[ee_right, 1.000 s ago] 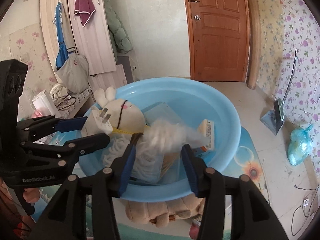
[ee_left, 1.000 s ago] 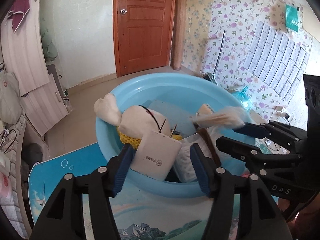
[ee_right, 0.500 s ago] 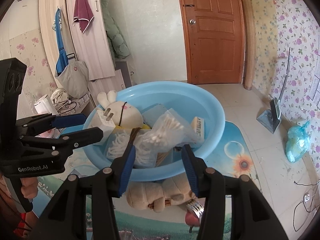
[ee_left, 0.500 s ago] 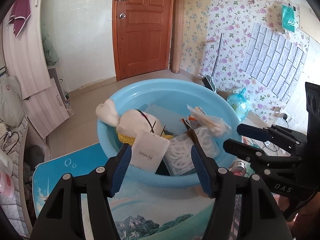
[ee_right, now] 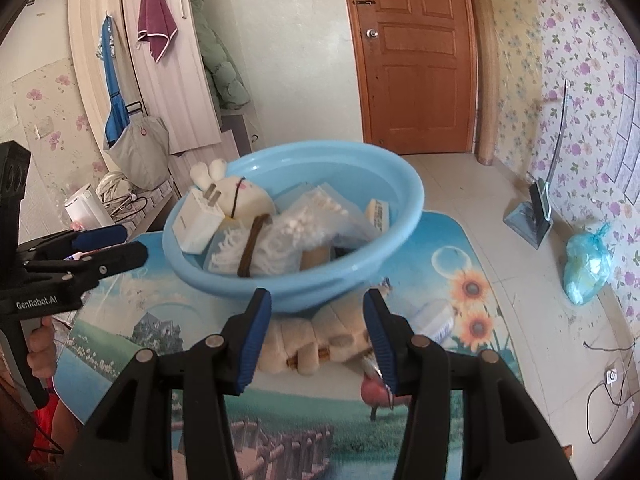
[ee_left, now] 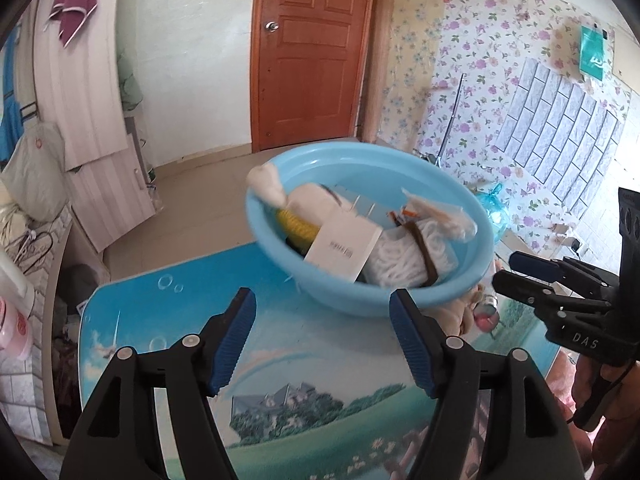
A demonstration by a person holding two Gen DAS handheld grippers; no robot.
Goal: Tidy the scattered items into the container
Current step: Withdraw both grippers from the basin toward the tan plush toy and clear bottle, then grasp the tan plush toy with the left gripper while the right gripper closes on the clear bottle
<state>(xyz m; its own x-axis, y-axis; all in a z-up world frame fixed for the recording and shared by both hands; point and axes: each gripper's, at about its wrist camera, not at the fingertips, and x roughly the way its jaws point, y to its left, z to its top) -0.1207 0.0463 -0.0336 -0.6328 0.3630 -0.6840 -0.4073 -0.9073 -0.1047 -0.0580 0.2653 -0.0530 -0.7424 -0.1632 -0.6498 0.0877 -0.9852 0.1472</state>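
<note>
- Left gripper [ee_left: 322, 334], lower centre of its frame: jaws apart, empty.
- Right gripper [ee_right: 318, 338]: jaws apart, empty.
- Blue basin [ee_right: 384, 268], mid-frame, holds white charger [ee_right: 198, 222].

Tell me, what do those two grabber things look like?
Both are black plastic. The left gripper and the right gripper each have two long fingers with ribbed blue pads inside and small silver screws. Seen from the side, the left one has white "GenRobot.AI" lettering and the right one has "DAS". A thin black cable hangs beneath the right one's handle.
</note>
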